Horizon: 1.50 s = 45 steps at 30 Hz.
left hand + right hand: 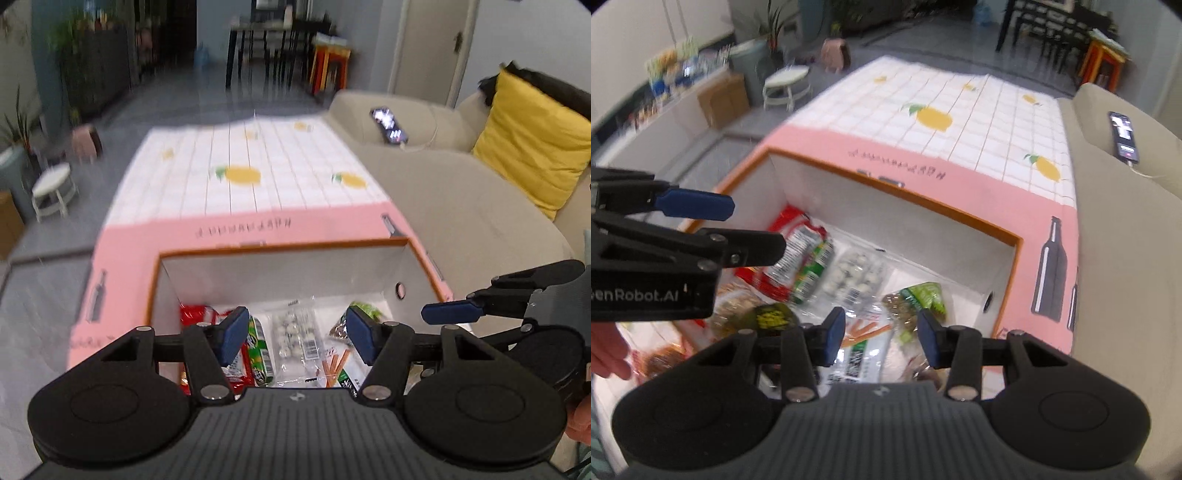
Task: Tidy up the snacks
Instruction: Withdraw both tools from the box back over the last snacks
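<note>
A white box with an orange rim (pixel 280 246) (pixel 897 194) sits on the table and holds several snack packs. Among them are a red pack (pixel 194 314), a green pack (pixel 260 345) (pixel 814 271), a clear bag of white candies (pixel 295 336) (pixel 855 277), a green-topped bag (pixel 921 295) and orange sticks (pixel 334 363) (pixel 868 328). My left gripper (pixel 295 338) is open and empty above the box. My right gripper (pixel 882 338) is open and empty above the box's near right part. It also shows in the left wrist view (pixel 452 312).
The table wears a pink and white grid cloth with lemon prints (pixel 258 177) (pixel 960 118). A beige sofa (pixel 461 206) with a yellow cushion (pixel 532 147) and a phone (pixel 389 125) (pixel 1123 136) stands on the right. A white stool (pixel 51 192) stands on the left floor.
</note>
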### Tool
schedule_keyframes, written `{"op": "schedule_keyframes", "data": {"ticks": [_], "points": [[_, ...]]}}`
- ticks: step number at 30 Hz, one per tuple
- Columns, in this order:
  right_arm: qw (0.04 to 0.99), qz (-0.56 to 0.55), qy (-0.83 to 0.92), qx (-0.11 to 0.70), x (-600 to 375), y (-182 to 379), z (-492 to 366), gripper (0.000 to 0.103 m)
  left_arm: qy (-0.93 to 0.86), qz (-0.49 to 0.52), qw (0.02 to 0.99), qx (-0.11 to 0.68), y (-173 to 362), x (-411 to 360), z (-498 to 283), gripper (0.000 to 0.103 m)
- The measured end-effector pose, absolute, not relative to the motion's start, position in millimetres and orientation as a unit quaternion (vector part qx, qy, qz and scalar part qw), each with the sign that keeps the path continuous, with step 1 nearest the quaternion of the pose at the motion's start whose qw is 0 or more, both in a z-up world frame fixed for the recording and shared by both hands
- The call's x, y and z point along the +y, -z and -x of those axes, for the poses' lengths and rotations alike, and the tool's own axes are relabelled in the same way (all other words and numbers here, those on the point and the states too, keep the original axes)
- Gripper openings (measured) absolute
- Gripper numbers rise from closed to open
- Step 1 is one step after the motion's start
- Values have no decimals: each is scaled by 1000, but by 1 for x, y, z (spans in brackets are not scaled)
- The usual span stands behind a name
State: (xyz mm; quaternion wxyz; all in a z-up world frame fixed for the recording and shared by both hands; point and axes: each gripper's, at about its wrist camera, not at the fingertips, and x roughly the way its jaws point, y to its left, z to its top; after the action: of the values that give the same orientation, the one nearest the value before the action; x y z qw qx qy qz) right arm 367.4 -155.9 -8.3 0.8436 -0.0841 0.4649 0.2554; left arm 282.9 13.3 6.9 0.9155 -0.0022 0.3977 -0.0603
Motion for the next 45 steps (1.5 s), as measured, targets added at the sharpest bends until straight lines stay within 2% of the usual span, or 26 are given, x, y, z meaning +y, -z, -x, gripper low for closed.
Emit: {"op": "schedule_keyframes", "data": {"ticks": [8, 15, 19, 25, 32, 37, 45], "points": [[895, 34, -226, 383, -172, -27, -278, 41, 48, -18, 932, 359, -27, 17, -208, 71], [916, -8, -199, 348, -180, -18, -206, 42, 69, -22, 926, 370, -11, 41, -158, 74], [915, -41, -177, 359, -181, 5, -181, 53, 51, -55, 920, 385, 5, 53, -141, 76], [892, -65, -166, 415, -173, 45, -162, 56, 29, -57, 916, 397, 26, 74, -129, 83], [876, -55, -183, 443, -154, 64, -160, 69, 59, -115, 903, 410, 41, 82, -132, 88], [866, -48, -191, 460, -145, 76, -172, 69, 68, -129, 881, 449, 62, 92, -143, 88], [855, -44, -190, 480, -128, 93, -189, 69, 66, -63, 858, 506, 108, 108, -164, 88]]}}
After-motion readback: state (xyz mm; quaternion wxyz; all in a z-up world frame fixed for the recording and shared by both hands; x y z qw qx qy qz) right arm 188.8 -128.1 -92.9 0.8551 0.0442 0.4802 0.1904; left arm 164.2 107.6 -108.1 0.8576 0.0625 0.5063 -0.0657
